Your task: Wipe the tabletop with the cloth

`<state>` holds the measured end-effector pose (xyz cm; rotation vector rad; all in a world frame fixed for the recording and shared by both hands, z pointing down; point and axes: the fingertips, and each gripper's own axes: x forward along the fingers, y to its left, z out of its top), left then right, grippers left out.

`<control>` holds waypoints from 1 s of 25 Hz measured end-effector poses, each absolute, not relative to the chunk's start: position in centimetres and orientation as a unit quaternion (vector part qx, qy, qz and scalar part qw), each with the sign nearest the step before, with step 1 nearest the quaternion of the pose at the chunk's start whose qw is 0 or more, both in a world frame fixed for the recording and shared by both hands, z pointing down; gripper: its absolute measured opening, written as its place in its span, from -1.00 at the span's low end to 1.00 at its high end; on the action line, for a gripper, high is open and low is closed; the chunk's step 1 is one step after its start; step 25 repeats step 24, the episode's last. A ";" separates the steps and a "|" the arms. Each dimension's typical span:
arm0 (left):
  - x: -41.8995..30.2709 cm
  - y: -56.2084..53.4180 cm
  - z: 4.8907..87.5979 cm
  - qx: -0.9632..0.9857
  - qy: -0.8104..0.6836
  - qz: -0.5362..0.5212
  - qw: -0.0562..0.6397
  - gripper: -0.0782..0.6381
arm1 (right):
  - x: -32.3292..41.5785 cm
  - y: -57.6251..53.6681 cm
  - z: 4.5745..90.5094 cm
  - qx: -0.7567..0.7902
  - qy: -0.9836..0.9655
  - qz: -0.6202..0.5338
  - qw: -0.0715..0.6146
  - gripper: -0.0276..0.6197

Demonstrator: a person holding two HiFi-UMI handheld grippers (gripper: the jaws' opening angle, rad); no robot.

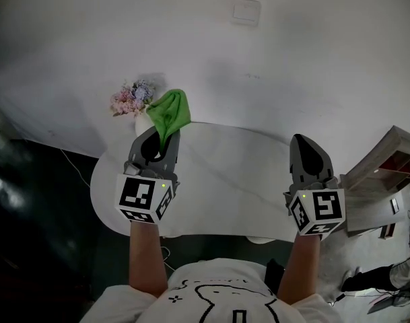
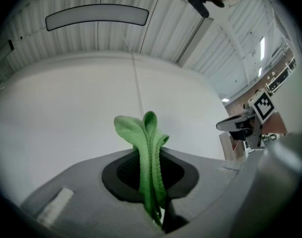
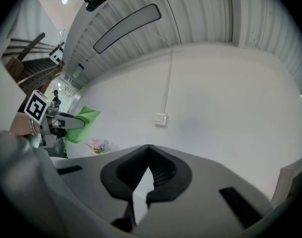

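Note:
A green cloth [image 1: 171, 113] sticks up from my left gripper [image 1: 165, 136], which is shut on it and raised above the back left of the white oval table [image 1: 231, 180]. In the left gripper view the folded cloth [image 2: 150, 143] is pinched between the jaws and points at the wall. My right gripper [image 1: 303, 141] is held up over the table's right end, its jaws closed tip to tip with nothing between them [image 3: 147, 148]. The right gripper view also shows the cloth [image 3: 84, 123] far to the left.
A bunch of pink and purple flowers [image 1: 130, 101] in a white vase [image 1: 143, 122] stands at the table's back left, close behind the cloth. A wall switch [image 1: 246, 11] sits on the white wall. A wooden shelf unit [image 1: 386, 173] stands to the right.

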<state>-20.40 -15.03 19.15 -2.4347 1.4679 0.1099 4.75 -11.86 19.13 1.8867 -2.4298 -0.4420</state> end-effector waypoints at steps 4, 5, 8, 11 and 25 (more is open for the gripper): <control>-20.3 -14.8 19.0 -0.846 0.510 0.034 0.152 -0.64 | 4.2 -11.5 20.1 0.600 -0.788 -0.138 0.021 -0.93; -20.3 -14.8 18.9 -0.846 0.510 0.034 0.154 -0.64 | 4.3 -11.4 20.2 0.601 -0.787 -0.138 0.020 -0.93; -20.2 -14.7 18.8 -0.847 0.508 0.042 0.152 -0.64 | 4.6 -11.2 20.3 0.604 -0.785 -0.137 0.018 -0.93; -20.2 -14.4 18.6 -0.849 0.504 0.057 0.145 -0.64 | 4.8 -10.9 20.2 0.604 -0.784 -0.141 0.022 -0.93; -20.5 -14.3 18.4 -0.845 0.513 0.046 0.147 -0.64 | 5.7 -10.7 19.4 0.607 -0.780 -0.149 0.021 -0.93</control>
